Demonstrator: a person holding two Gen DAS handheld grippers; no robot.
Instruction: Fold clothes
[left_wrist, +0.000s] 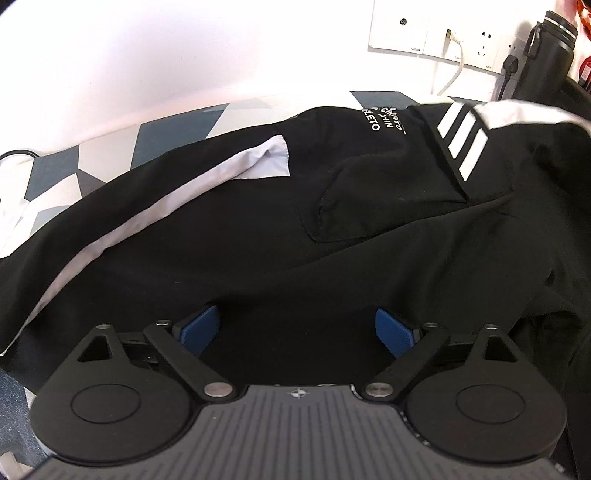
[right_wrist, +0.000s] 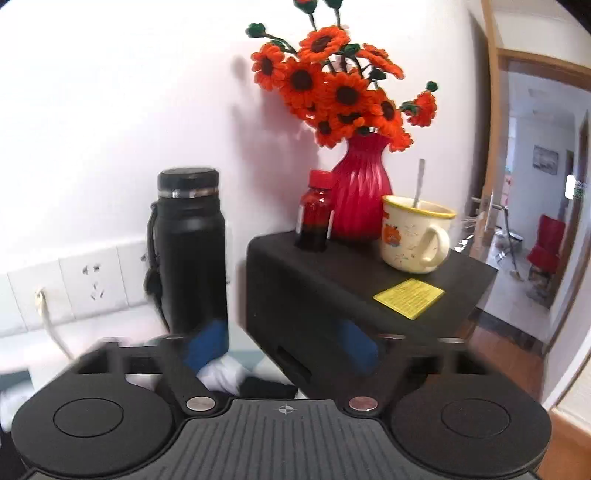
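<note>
Right now the black garment (left_wrist: 258, 236), with its pale grey side stripe and white printed bars, lies spread in loose folds over a surface covered in a grey, blue and white triangle-patterned cloth (left_wrist: 55, 173), close against the white wall. The left claw (left_wrist: 297, 332) sits low over the near edge of the cloth with its blue pads (left_wrist: 199, 328) wide apart; black fabric fills the gap between them, but nothing is pinched. The right claw (right_wrist: 280, 350) is raised and points away at a black flask (right_wrist: 190, 251) and a black cabinet (right_wrist: 332, 295) bearing a red vase (right_wrist: 360, 192) and a cream mug (right_wrist: 413, 236); its jaws stand apart and empty, though blurred. My reading is that a fold is being set up at the near hem. Whether this is an early or a late fold cannot be told, as the garment's full outline is out of view. A grip would call for the left pads to close on a single clean edge rather than a bunched layer.
</note>
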